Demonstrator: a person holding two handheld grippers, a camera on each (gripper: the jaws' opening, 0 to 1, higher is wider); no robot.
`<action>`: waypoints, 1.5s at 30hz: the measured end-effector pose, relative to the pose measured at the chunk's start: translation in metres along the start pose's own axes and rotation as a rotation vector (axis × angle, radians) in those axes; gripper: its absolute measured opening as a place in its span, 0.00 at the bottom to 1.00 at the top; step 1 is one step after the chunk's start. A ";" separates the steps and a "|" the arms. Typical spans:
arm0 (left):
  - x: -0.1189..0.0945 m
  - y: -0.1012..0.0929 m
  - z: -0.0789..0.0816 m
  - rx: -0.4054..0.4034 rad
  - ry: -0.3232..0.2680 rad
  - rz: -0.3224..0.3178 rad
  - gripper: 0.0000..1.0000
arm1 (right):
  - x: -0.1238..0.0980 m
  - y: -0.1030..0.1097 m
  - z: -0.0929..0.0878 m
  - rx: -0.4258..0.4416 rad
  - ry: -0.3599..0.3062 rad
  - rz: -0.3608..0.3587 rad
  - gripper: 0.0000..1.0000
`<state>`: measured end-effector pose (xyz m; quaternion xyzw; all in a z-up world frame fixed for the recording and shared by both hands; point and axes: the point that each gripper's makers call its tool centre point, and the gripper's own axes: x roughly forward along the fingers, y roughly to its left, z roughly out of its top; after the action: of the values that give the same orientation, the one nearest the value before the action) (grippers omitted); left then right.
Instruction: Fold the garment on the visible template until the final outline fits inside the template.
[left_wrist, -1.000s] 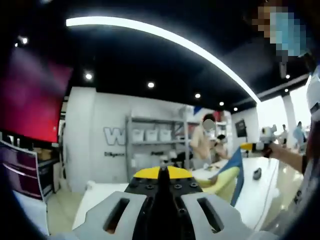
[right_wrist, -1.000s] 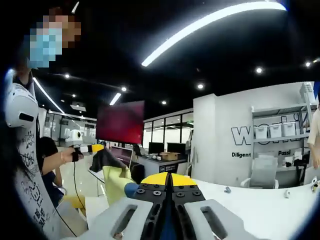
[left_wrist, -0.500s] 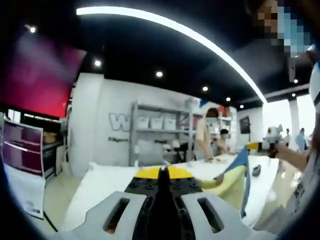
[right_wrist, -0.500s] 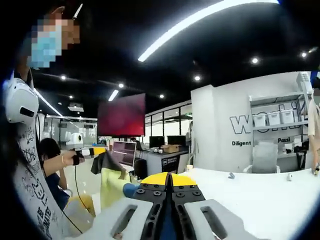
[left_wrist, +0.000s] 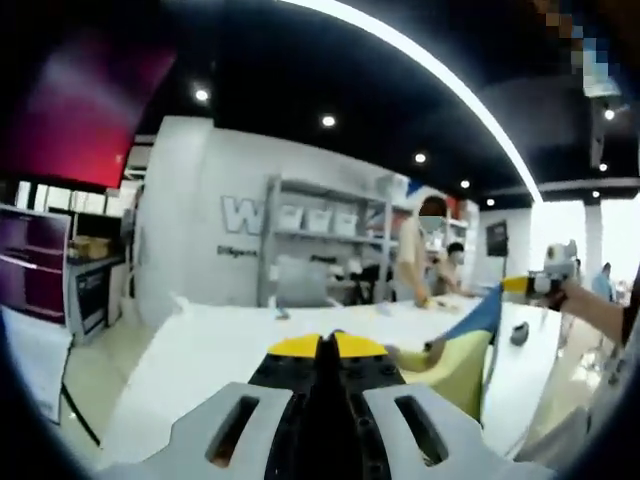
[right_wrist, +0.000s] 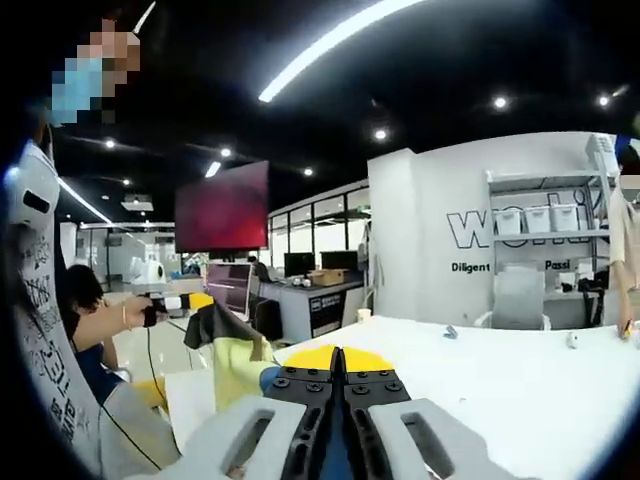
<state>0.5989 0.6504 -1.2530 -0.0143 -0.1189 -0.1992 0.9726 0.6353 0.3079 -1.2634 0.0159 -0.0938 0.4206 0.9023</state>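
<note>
The garment (left_wrist: 455, 365) is pale yellow with a blue corner and hangs in the air, stretched between my two grippers. In the left gripper view my left gripper (left_wrist: 327, 345) is shut, and the cloth runs off to the right from its tip. It rises to my right gripper (left_wrist: 512, 286), held by a hand at the right edge. In the right gripper view my right gripper (right_wrist: 337, 358) is shut with blue cloth between its jaws. There the garment (right_wrist: 235, 360) droops leftward, its dark top corner pinched by my left gripper (right_wrist: 198, 301).
A white table (right_wrist: 520, 390) spreads below and ahead; a small dark object (left_wrist: 517, 333) and a small grey one (right_wrist: 452, 331) lie on it. A shelf rack with white bins (left_wrist: 310, 250) and standing people (left_wrist: 420, 265) are behind. Desks with monitors (right_wrist: 310, 290) sit under a red screen (right_wrist: 220, 205).
Both views have tipped downward, so more of the white table shows. The garment stays stretched in the air between the two shut grippers.
</note>
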 end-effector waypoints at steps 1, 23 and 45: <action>-0.004 0.001 -0.015 -0.037 0.023 0.014 0.00 | -0.001 0.001 -0.004 0.005 0.004 -0.002 0.00; 0.068 0.031 -0.136 -0.146 0.211 0.040 0.00 | 0.027 -0.064 -0.095 0.092 0.179 -0.104 0.00; 0.159 0.087 -0.313 -0.100 0.571 0.028 0.01 | 0.089 -0.159 -0.243 0.109 0.459 -0.267 0.00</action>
<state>0.8452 0.6455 -1.5177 -0.0071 0.1701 -0.1875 0.9674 0.8501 0.2989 -1.4773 -0.0191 0.1389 0.2949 0.9452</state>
